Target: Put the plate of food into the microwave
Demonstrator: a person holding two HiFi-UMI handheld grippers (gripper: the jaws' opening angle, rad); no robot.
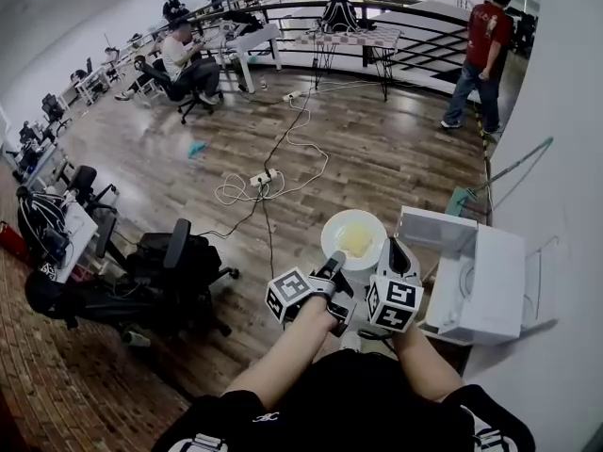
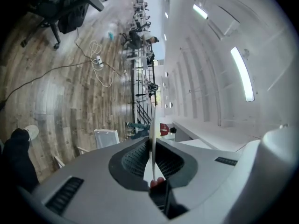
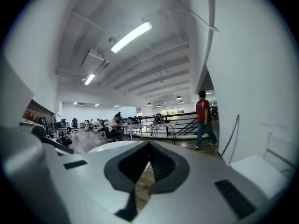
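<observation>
**A:** What fills your screen?

**B:** Mostly wooden floor (image 1: 377, 149), across the top and middle of the head view. There is no worktop under the load. The white microwave (image 1: 485, 290) sits at the lower right of the frame, against the wall (image 1: 565, 158). Its door (image 1: 435, 229) looks swung open.

**A:** Where is the plate?

**B:** The plate (image 1: 353, 238) is in the air at lower centre, level. It is just left of the microwave and not touching it. My left tongs (image 1: 332, 271) are clamped on its near rim. In the left gripper view the rim runs edge-on between the jaws, pinched tight.

**A:** And your right side?

**B:** My right tongs (image 1: 399, 257) sit just beside the plate's right rim, between plate and microwave. That makes the right hand the nearer one to the oven. The jaws stand narrow, with a slit of floor showing through them, and I see nothing gripped. In the right gripper view the plate lies off to the left.

**A:** What about the food?

**B:** The food (image 1: 356, 240) is pale yellow and lies flat in the middle of the plate.

**A:** What does the next move turn on?

**B:** I judge the oven's opening lies to the plate's right. So the plate goes rightward and stays level, and my right tongs have to keep out of its path.
</observation>
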